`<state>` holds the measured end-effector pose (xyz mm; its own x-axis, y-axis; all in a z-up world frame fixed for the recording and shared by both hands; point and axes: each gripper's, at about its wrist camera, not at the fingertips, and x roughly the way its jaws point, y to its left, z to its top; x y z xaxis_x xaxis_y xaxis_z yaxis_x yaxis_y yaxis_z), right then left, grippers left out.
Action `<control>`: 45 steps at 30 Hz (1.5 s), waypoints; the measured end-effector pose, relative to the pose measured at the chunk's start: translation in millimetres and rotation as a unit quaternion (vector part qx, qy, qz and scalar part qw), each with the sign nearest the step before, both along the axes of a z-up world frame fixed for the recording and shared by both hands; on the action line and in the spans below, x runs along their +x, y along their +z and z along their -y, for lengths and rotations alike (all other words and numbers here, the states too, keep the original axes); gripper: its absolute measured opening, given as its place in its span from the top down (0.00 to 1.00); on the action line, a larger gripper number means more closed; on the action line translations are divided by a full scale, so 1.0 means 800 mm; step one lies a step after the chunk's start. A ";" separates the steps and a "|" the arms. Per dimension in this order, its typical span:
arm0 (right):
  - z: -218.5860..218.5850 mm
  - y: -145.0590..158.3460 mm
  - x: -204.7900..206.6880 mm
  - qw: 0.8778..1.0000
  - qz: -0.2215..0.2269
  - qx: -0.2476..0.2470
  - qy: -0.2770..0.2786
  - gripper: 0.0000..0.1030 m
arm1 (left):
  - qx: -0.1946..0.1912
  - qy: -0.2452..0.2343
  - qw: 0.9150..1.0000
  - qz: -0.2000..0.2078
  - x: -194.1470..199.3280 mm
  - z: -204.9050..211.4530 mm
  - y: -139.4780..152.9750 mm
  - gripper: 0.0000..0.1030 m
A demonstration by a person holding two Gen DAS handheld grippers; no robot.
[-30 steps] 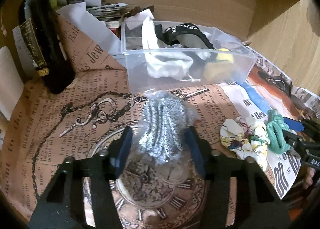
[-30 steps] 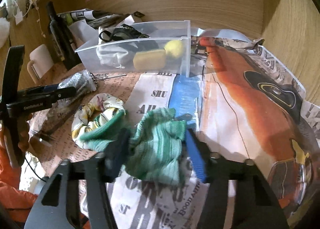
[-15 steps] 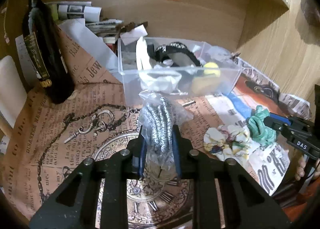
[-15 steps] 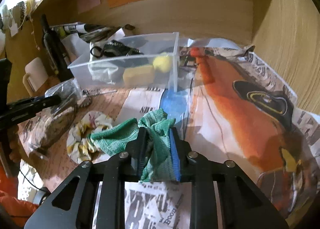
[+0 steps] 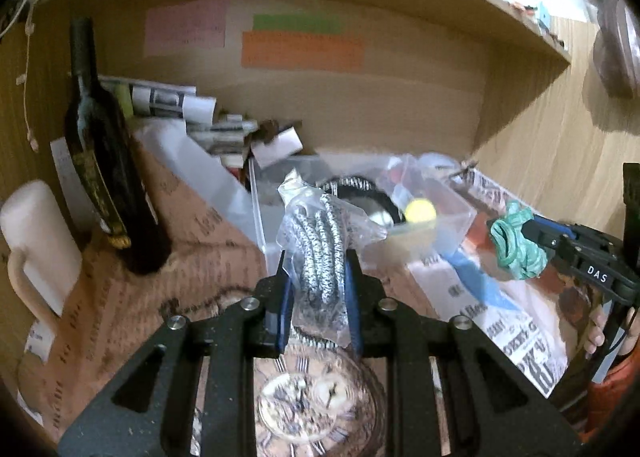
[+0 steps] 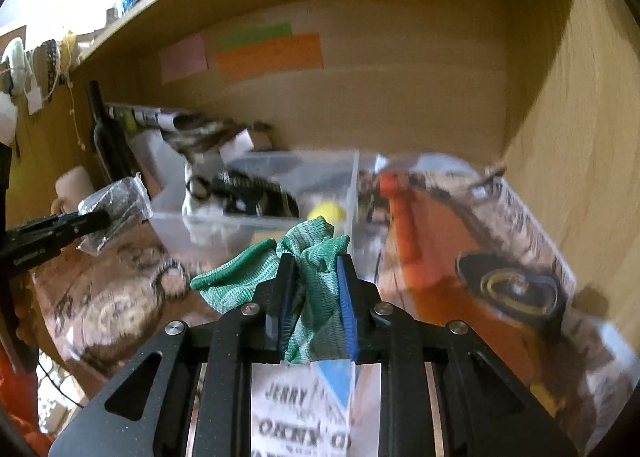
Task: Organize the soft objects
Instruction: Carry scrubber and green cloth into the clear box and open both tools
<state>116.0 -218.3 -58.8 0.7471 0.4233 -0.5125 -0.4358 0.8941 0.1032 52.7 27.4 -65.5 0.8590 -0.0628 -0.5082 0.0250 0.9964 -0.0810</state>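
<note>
Fingers (image 5: 352, 285) of the left gripper (image 5: 318, 289) clenched on a crinkled clear plastic bag of black-and-white speckled cord (image 5: 320, 253), lifted off the counter (image 5: 120, 297) and hanging just in front of the near wall of a clear rectangular plastic bin (image 5: 448, 213). Fingers (image 6: 346, 297) of the right gripper (image 6: 316, 297) clamped on a bunched green knitted cloth (image 6: 316, 277), also raised, with one loose fold drooping out to the left, near the front of the same bin (image 6: 256, 217). Inside the bin: a round yellow soft ball (image 6: 326, 213) toward its right end and a dark black-and-white patterned band (image 6: 256, 193) beside something white; details blurred. Seen from the left wrist, the right gripper (image 5: 516, 233) over at the far right with the green cloth (image 5: 516, 245) bunched at its tip; seen from the right wrist, the left gripper (image 6: 102, 219) at the far left with the plastic bag (image 6: 116, 209). Spread under everything, printed newspaper-style sheets: brown with a pocket-watch drawing (image 5: 304, 405) on the left, orange and white (image 6: 432, 257) on the right. Farther back at the left, a tall dark glass bottle (image 5: 104, 161) standing upright and a pale cream mug (image 5: 36, 245) beside it. Pink, green and orange paper notes (image 5: 302, 49) stuck on the wooden back wall.
</note>
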 end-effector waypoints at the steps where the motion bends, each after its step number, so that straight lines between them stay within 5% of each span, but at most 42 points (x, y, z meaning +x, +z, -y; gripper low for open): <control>1: -0.003 0.005 0.004 1.000 0.007 0.000 0.001 0.82 | 0.000 0.000 1.000 0.004 0.004 -0.001 0.003 0.78; 14: -0.035 0.044 0.064 0.998 0.054 0.011 0.018 0.82 | 0.008 -0.011 1.000 0.019 0.074 0.010 0.025 0.78; 41: -0.099 -0.041 0.144 0.996 -0.056 -0.051 0.053 0.78 | 0.025 -0.038 0.996 -0.083 0.193 0.041 -0.045 0.78; 45: -0.100 -0.043 0.143 0.995 -0.056 -0.061 0.049 0.75 | 0.024 -0.039 0.994 -0.095 0.193 0.041 -0.047 0.69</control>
